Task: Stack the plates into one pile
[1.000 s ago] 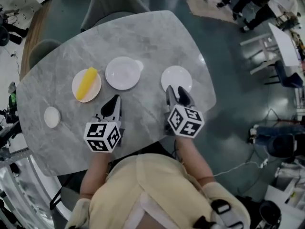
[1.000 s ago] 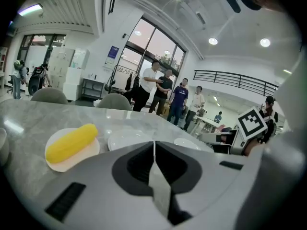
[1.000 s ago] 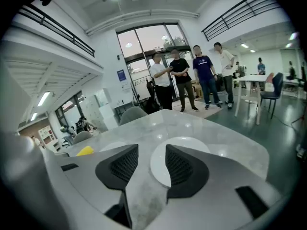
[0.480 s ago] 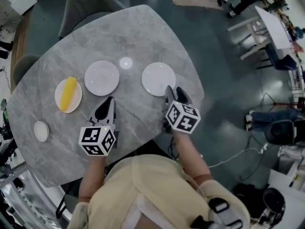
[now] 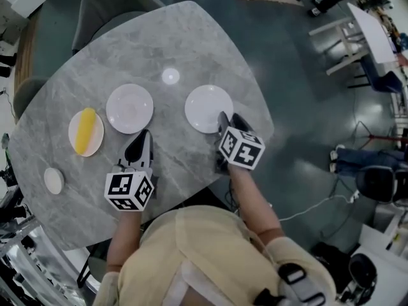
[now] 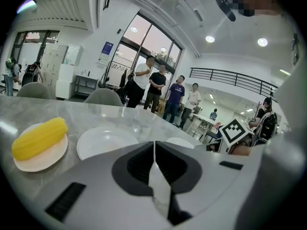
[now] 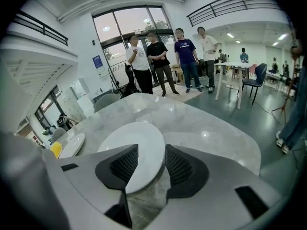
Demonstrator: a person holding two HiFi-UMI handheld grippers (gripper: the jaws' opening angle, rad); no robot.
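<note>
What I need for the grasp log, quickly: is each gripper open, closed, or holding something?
Left gripper: closed, holding nothing.
Right gripper: open, with the near rim of the round white plate between its jaws, not clamped.

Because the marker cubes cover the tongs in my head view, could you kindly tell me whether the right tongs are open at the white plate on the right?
Observer: Yes, the right tongs are open. The near rim of the white plate reaches in between the jaws, which are not closed on it.
Operator: Thank you. And the left tongs?
Observer: The left tongs are shut with nothing between them, and they point towards the middle white plate.
Operator: What is the yellow thing on the plate left of that one?
Observer: It is a corn cob, lying on a peach-coloured plate.
</note>
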